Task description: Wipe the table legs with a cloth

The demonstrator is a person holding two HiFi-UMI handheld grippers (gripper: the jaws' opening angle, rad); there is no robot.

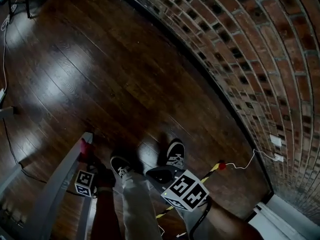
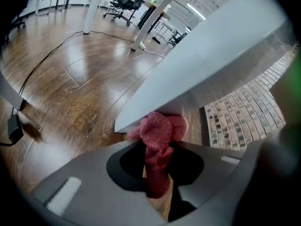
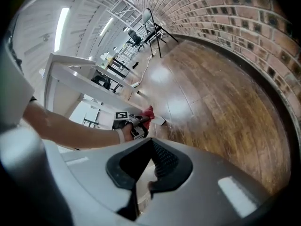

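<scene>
Cloth [image 2: 157,128] in L gripper [image 2: 156,150]; pinch clear own-view only

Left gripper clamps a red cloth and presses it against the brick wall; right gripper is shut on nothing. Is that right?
No. The left gripper clamps the red cloth against the white table leg, not the brick wall, as the left gripper view shows. The right gripper is shut on nothing.

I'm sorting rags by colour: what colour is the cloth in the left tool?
Pinkish red; the cloth shows best in the left gripper view.
</scene>
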